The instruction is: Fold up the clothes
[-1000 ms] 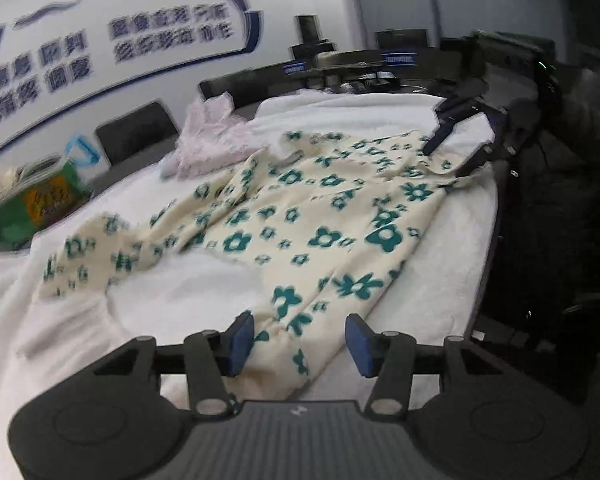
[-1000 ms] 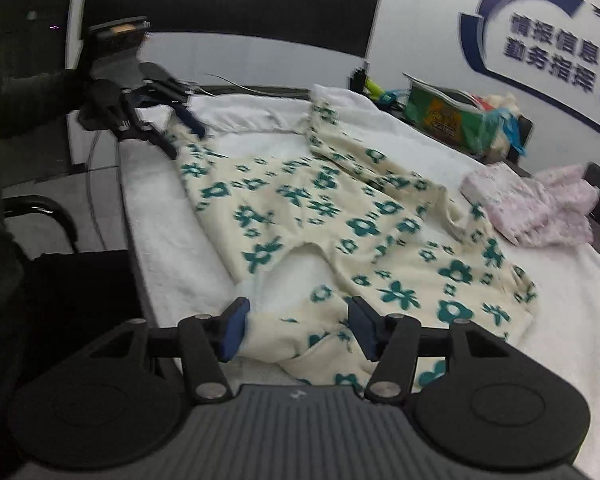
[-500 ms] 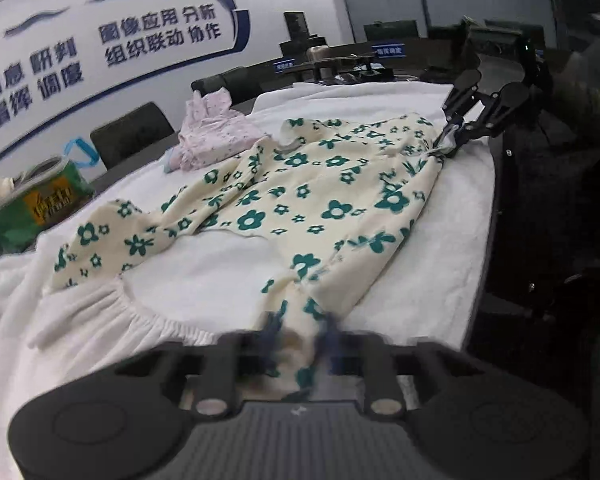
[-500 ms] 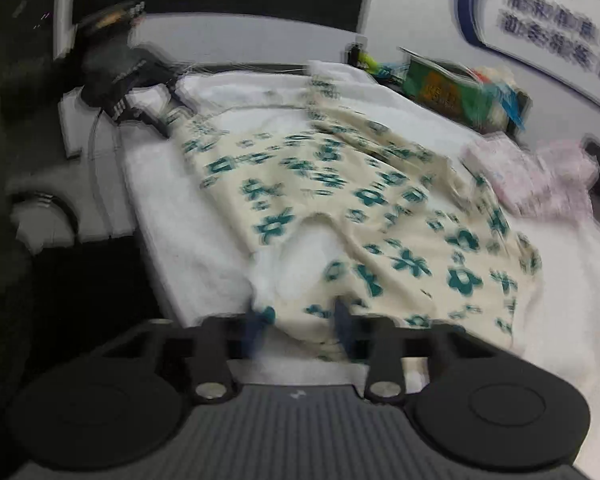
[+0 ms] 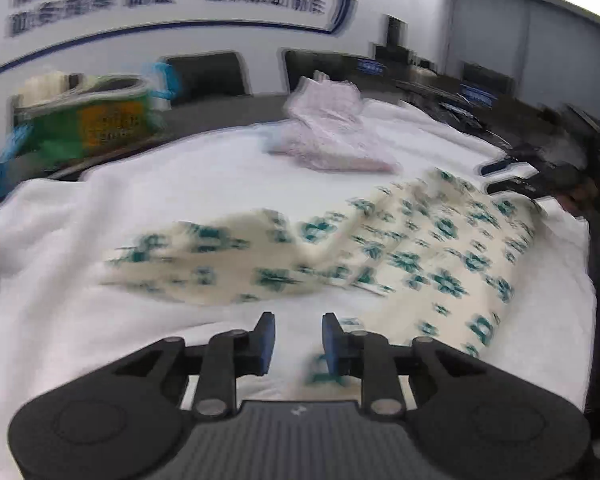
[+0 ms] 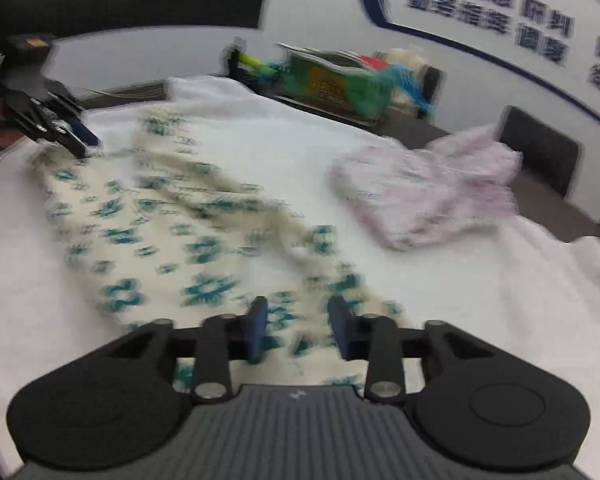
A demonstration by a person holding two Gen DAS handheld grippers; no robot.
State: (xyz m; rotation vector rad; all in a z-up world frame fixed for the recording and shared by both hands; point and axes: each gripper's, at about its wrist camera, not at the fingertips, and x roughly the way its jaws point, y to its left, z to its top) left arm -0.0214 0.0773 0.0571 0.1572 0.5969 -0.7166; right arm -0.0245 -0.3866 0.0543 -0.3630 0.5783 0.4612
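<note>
The flowered garment (image 6: 172, 232) lies spread on the white-covered counter (image 5: 220, 184), its long axis running between my two claws. My left claw (image 5: 298, 338) and right claw (image 6: 298, 328) are both released, each at one end

The left black two-finger gripper with blue pads (image 5: 298, 338) is hovering low with its jaws parted and nothing lying between them. The right black two-finger gripper with blue pads (image 6: 298, 330) is likewise standing with jaws apart, its fingers pointing forward. In the right wrist view, the left gripper (image 6: 74, 140) is reaching in from the far left, fingertips angled downward.
</note>
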